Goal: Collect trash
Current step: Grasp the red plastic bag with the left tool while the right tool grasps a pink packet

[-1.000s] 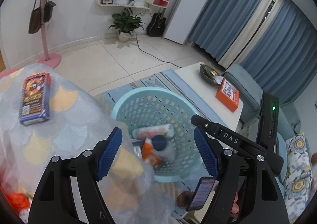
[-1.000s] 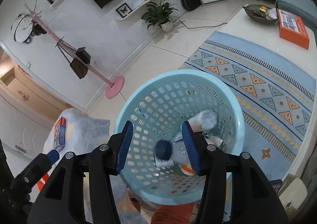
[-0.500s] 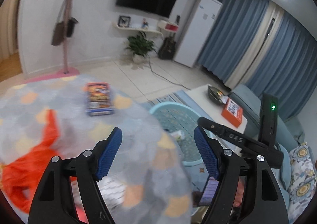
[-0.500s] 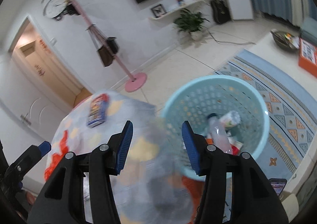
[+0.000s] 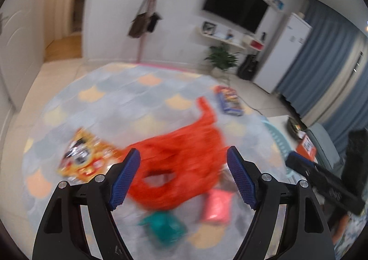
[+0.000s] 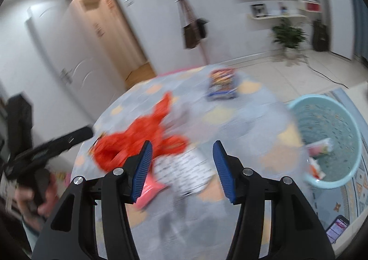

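Blurred trash lies on a round table under a scale-patterned cloth. An orange plastic bag is in the middle, with a yellow snack wrapper to its left. A pink packet, a teal object and a white printed packet lie nearer. My left gripper hovers over the bag, jaws opening, nothing between them. My right gripper hangs above the white packet, jaws also opening and empty. The light blue basket stands on the floor to the right.
A blue and red snack box lies at the table's far side. A low white table with an orange box stands beyond the basket. A phone lies on the rug. A pink coat stand is behind the table.
Both views have swung left from over the basket to the table. The bottle that was between my right fingers has dropped into the basket.
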